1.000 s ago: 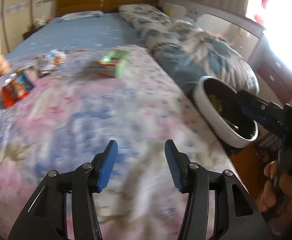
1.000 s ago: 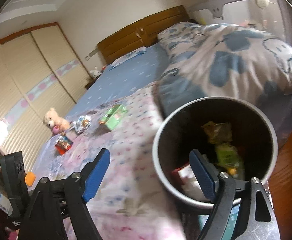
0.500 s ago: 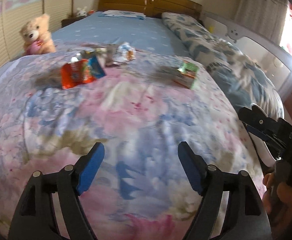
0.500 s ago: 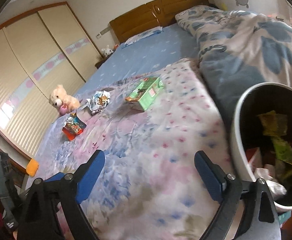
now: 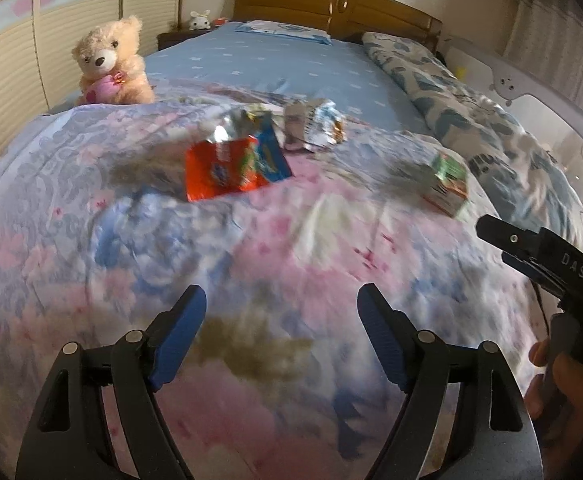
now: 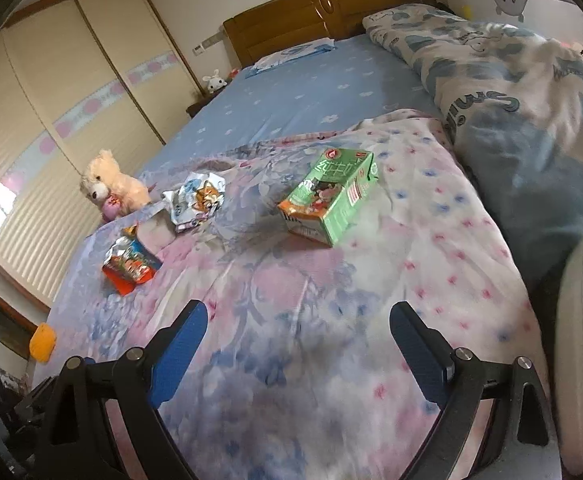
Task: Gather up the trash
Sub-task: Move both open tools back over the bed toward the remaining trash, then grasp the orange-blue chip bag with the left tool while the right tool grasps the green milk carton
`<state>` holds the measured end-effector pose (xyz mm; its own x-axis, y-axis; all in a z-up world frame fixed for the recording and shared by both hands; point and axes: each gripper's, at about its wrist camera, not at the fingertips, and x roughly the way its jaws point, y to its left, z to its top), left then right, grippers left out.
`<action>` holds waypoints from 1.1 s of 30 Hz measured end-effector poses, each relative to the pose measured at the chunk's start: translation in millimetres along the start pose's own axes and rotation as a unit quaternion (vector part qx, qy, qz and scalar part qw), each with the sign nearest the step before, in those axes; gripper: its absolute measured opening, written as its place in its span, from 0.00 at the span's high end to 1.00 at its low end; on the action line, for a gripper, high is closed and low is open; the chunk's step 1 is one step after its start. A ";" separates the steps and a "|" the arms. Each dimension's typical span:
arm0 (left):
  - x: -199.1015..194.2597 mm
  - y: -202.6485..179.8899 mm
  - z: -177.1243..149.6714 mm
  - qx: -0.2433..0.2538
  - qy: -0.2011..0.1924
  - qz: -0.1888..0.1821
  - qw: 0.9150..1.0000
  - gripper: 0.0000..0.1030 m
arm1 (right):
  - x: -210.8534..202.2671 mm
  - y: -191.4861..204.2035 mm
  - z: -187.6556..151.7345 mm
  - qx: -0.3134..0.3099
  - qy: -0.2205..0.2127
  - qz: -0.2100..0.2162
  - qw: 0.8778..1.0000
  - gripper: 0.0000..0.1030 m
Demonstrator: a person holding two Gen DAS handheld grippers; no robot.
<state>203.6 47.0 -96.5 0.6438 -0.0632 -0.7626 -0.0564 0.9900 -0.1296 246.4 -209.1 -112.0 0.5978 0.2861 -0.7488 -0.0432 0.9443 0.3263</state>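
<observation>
While both tools, left [image 5: 281, 322] and right [image 6: 298, 338], hang open and empty, the green cardboard milk carton [image 6: 328, 194] and red foil snack wrapper [image 5: 233, 166] lie on the floral quilt [image 6: 291, 304]; soft folds could let a pinch snag fabric.

Both wrist views look down across the floral quilt [image 5: 291, 240]

You're in a home bedroom: a bed [image 6: 311, 92] with a wooden headboard [image 6: 323, 12], a floral quilt [image 6: 331, 300], a teddy bear [image 5: 109, 66] and sliding wardrobe doors [image 6: 71, 92].
</observation>
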 end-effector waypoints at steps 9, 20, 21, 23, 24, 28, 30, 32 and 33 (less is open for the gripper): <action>30.2 25.0 40.0 -0.010 -0.006 0.032 0.999 0.21 | 34.9 -1.4 29.8 0.022 0.003 -0.011 1.000 0.09; 63.6 38.1 73.6 -0.010 -0.016 0.039 0.999 0.21 | 67.8 -9.1 61.8 0.066 -0.009 -0.061 0.996 0.09; 65.7 37.9 74.6 -0.010 -0.014 0.037 0.999 0.22 | 70.1 -9.9 63.5 0.065 -0.009 -0.070 0.995 0.10; 68.8 37.9 75.9 -0.012 -0.013 0.028 0.999 0.31 | 75.9 -12.8 65.5 0.065 -0.002 -0.080 0.995 0.11; 70.4 37.5 76.4 -0.011 -0.010 0.021 1.000 0.44 | 78.0 -14.7 65.6 0.062 0.001 -0.085 0.994 0.15; 71.2 33.2 75.8 -0.006 -0.009 0.003 1.000 0.72 | 75.7 -18.2 66.8 0.050 0.000 -0.063 0.997 0.42; 67.6 28.9 75.0 0.001 -0.013 -0.003 1.000 0.88 | 70.0 -15.2 66.7 0.039 0.003 -0.061 0.997 0.49; 64.0 24.2 72.6 0.007 -0.013 -0.011 1.000 0.89 | 65.8 -13.1 64.3 0.031 0.004 -0.054 0.998 0.53; 61.6 22.5 70.7 0.010 -0.014 -0.014 1.000 0.91 | 62.7 -14.0 61.7 0.032 0.005 -0.048 0.998 0.53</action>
<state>296.0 74.3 -101.6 0.6656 -0.0869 -0.7412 -0.0235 0.9903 -0.1372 333.9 -214.4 -128.0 0.5889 0.1968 -0.7839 0.0653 0.9552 0.2888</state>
